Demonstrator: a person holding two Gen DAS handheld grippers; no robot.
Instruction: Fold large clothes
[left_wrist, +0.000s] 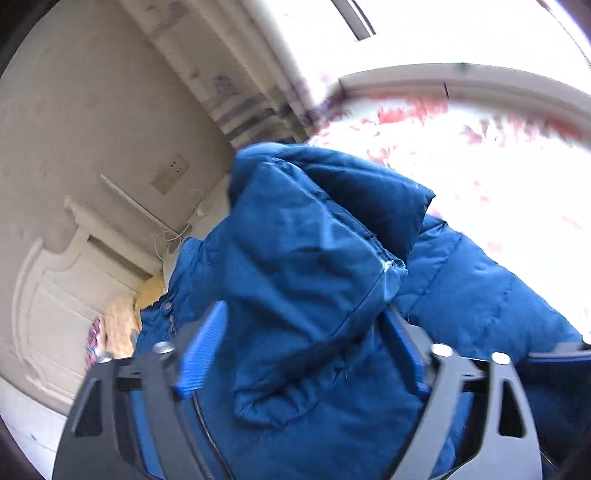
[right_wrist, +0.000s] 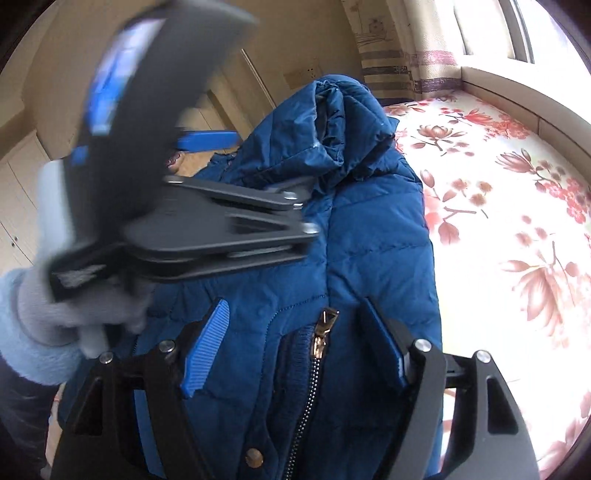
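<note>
A blue quilted jacket (right_wrist: 369, 236) was seen lying bunched on a bed, its hood or collar end (right_wrist: 343, 122) heaped up toward the far wall and its front zipper (right_wrist: 314, 373) running back toward the right wrist camera, with a gold-coloured zipper pull (right_wrist: 327, 321) and a snap button (right_wrist: 254, 453) visible beside it. The garment was spread over a white bedsheet with red flowers (right_wrist: 509, 229).

The right gripper (right_wrist: 299, 350) was pictured with its blue-padded fingers (right_wrist: 205, 350) set apart on either side of the zipper placket; the jacket lay between them, though whether the pads pressed the fabric could not be told. The left gripper (left_wrist: 306, 350) was shown from its own camera with a thick fold of jacket (left_wrist: 314, 258) bulging between its fingers (left_wrist: 201, 350), which were held well apart; a firm grip could not be confirmed there either. The same tool (right_wrist: 207, 218) was caught, motion-blurred, crossing the right wrist view above the jacket, carried by a hand in a grey glove (right_wrist: 74, 314) with a pale blue fleece cuff (right_wrist: 26, 332).

A striped curtain (right_wrist: 391, 70), a window sill (right_wrist: 517, 92) and a beige wall with a socket plate (left_wrist: 170, 173) were recorded behind the bed.
</note>
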